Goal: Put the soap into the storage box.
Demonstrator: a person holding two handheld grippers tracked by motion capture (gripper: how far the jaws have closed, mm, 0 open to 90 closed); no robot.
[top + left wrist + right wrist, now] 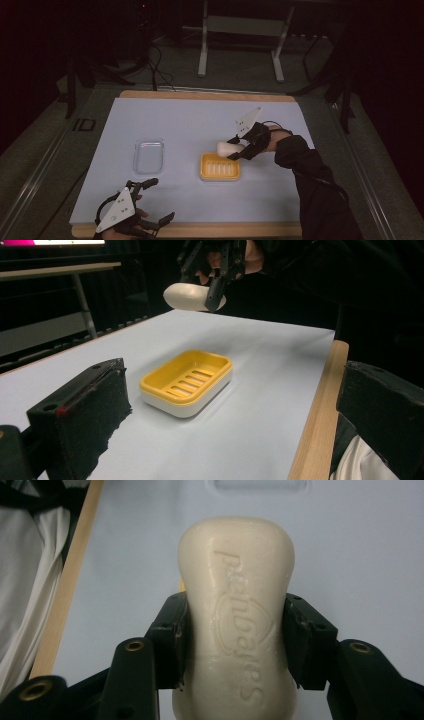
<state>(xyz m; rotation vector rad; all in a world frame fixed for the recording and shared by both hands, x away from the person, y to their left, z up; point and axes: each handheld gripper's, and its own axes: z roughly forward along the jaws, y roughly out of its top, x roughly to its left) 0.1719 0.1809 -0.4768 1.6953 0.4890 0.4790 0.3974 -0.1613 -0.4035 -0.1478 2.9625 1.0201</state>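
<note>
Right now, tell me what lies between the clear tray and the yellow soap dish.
Nothing: in the high view, bare blue mat separates clear tray from soap dish.

light: dim room, dark surroundings | brightest: pale mat (pixel 190 125) evenly lit from above | shadows: soft, under yellow soap dish (pixel 187 382) | glare: none | blur: near jaws soft in left gripper view | soap bar (pixel 237 615) lettering sharp

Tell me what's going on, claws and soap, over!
Right claw shut on soap bar, held above yellow soap dish. Left claw open, empty, near table's front edge. Dish empty, nothing blocking. Over.
</note>
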